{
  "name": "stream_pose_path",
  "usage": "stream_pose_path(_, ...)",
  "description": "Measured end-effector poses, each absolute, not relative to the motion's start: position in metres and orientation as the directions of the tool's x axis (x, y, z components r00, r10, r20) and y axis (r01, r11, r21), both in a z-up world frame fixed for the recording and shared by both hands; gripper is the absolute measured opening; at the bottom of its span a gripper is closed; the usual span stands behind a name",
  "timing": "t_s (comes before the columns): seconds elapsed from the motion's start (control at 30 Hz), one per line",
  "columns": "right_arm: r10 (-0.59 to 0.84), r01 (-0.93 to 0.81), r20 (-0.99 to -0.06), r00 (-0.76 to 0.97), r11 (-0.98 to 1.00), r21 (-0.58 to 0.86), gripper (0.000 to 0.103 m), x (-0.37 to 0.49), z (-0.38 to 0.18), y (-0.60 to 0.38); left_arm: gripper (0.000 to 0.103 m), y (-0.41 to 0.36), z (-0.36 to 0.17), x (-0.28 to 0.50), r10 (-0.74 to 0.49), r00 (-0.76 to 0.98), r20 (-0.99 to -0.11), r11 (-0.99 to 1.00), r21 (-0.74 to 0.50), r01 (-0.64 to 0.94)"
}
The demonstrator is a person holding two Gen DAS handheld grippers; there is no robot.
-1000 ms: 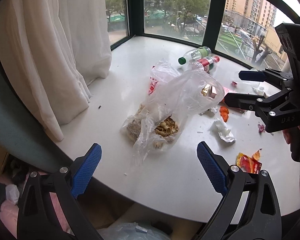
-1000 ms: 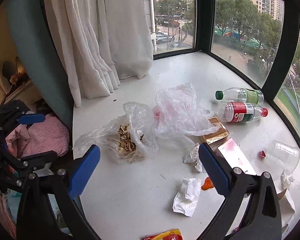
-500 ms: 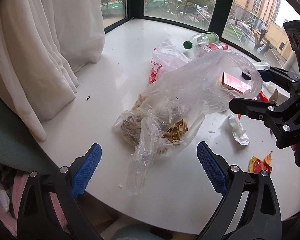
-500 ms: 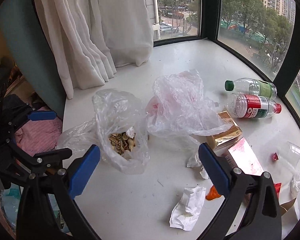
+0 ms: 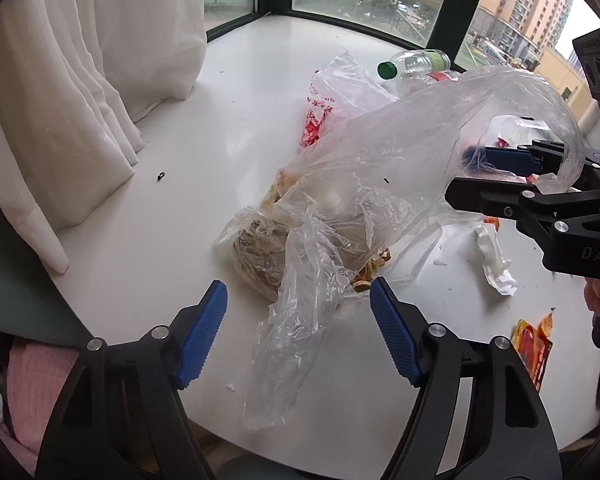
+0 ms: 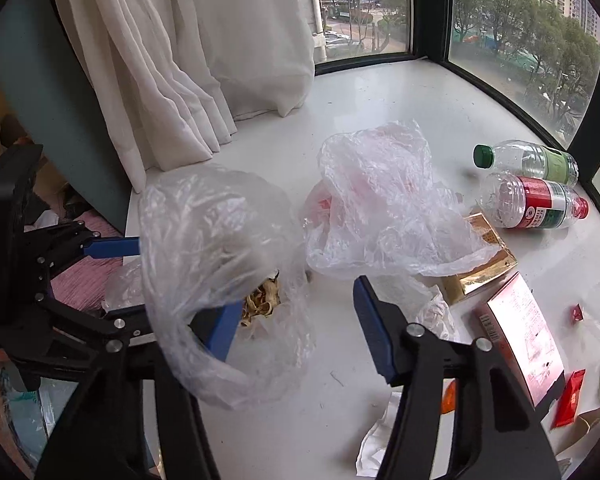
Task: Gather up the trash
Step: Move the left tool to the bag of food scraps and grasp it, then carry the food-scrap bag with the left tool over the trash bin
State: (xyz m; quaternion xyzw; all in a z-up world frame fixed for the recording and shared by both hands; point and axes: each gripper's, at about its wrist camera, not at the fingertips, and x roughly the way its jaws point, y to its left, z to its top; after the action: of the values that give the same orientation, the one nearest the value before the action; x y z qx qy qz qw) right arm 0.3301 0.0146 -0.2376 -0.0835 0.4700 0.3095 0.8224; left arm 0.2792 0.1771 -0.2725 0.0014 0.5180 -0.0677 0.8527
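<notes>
Fingers [image 5: 204,332] of the left gripper [image 5: 298,330] stand spread wide, released, a clear plastic bag [image 5: 340,216] of peels sagging between them on the white surface [image 5: 204,168]. At three o'clock, the right gripper [image 5: 476,176], lettered "DAS", reaches level into the bag's raised mouth; whether it pinches the film I cannot tell. In its own view its fingers [image 6: 374,332] gape. At one o'clock lie a green-capped bottle [image 6: 528,162] and a red-labelled bottle [image 6: 536,204].
</notes>
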Motion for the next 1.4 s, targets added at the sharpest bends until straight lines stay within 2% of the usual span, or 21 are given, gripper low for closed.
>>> stream_pose_path(0.03,0.434,-0.59,-0.828,0.356,0.791,0.161,0.032,0.33,-0.238,0.015,0.06,0.177,-0.274,0.28,-0.118,0.447,-0.887,0.99,-0.071,0.119)
stream_pose_path(0.13,0.446,-0.597,-0.832,0.329,0.781,0.183,0.017,0.33,-0.237,0.017,0.039,0.175,-0.279,0.283,-0.129,0.426,-0.895,0.988,-0.081,0.129)
stream_pose_path(0.2,0.451,-0.604,-0.831,0.327,0.776,0.184,0.011,0.328,-0.235,0.017,0.017,0.174,-0.278,0.282,-0.13,0.425,-0.896,0.987,-0.078,0.139)
stream_pose_path(0.27,0.463,-0.609,-0.826,0.322,0.769,0.194,0.008,0.326,-0.231,0.018,0.005,0.173,-0.274,0.281,-0.133,0.431,-0.892,0.987,-0.078,0.144)
stream_pose_path(0.3,0.467,-0.61,-0.823,0.323,0.767,0.196,0.007,0.325,-0.229,0.018,0.004,0.173,-0.271,0.28,-0.135,0.437,-0.889,0.986,-0.079,0.145)
stream_pose_path(0.9,0.511,-0.616,-0.761,0.401,0.765,0.189,0.006,0.29,-0.152,0.007,0.002,0.174,-0.172,0.24,-0.151,0.582,-0.799,0.985,-0.072,0.157)
stream_pose_path(1.4,0.577,-0.684,-0.709,0.405,0.706,0.183,0.006,0.226,-0.099,0.026,0.002,0.182,-0.104,0.163,-0.117,0.662,-0.741,0.991,-0.044,0.126)
